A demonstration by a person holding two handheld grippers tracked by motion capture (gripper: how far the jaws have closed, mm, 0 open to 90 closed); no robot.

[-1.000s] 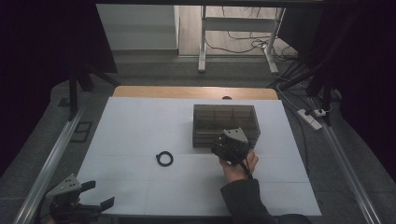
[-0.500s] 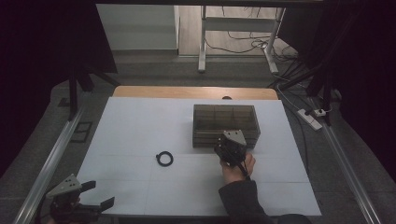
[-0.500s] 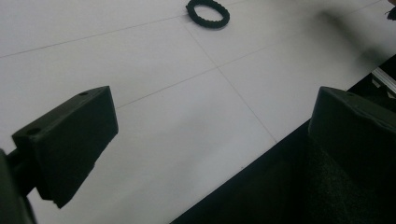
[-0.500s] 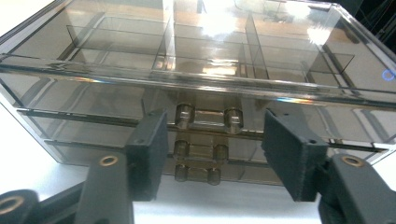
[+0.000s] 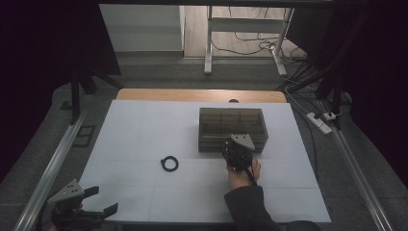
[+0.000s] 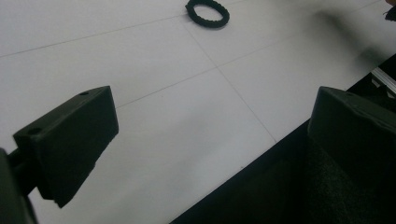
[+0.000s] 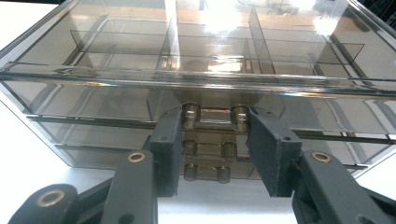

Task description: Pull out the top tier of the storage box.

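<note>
Table: white flat tabletop [image 5: 144, 125] with thin seam lines, wooden strip along the far edge.
Drawer box: smoky transparent plastic box [image 5: 233, 129] with inner dividers and stacked drawers, standing on the right half of the table, toward the far side.
Drawer handle: small metal handle [image 7: 214, 116] with two round posts, at the middle of the box front, on the upper drawer; two similar handles lower down.
Right gripper: black two-jaw tool [image 7: 214, 151] held by a hand [image 5: 243, 172] at the near face of the box; jaws narrow, one on each side of the upper handle, pressed close against its posts, gripping it as far as visible.
Left gripper: black two-jaw tool [image 5: 96, 200] at the near left corner of the table, over the table edge; jaws spread wide, holding nothing.
Ring: small black ring [image 5: 169, 164] with ribbed rim, lying flat on the table left of the box, well apart from both tools; also at the top of the left gripper view [image 6: 207, 12].
</note>
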